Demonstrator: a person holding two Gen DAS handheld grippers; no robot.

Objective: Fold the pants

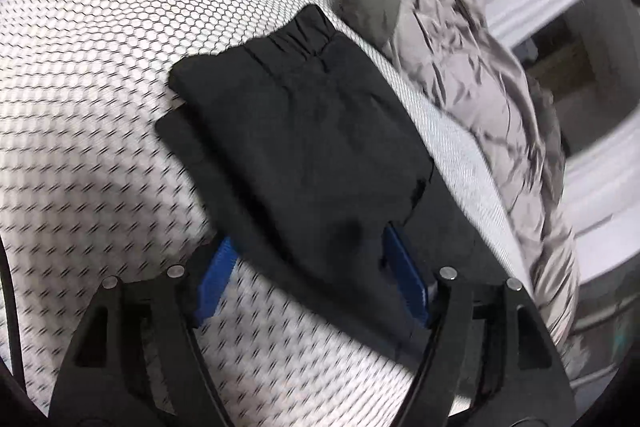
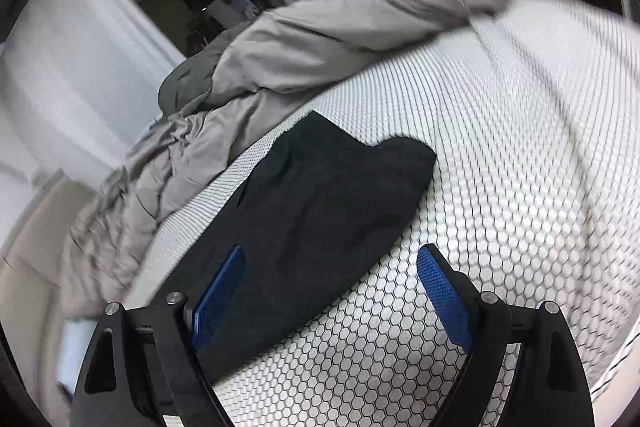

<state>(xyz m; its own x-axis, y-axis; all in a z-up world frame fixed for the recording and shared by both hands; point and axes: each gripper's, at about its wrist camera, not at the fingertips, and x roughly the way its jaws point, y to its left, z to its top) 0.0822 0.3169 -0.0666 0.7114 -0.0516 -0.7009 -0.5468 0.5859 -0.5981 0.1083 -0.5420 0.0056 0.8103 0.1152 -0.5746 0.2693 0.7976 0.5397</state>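
We've got the left gripper (image 1: 310, 279) spread wide, holding nothing, its blue pads (image 1: 214, 275) straddling the near end of the black pants (image 1: 304, 131). Right gripper (image 2: 330, 293) is wide open too, empty. The pants lie folded on the honeycomb-pattern bed (image 1: 100, 67), beside the rumpled grey duvet (image 1: 448, 39).

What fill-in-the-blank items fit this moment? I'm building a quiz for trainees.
1. The pants are coloured ____.
2. They lie on a mattress patterned with ____.
3. The jaws of the left gripper and the right gripper are both ____.
4. Beside the pants lies a crumpled ____ duvet.

Missing words: black; hexagons; open; grey
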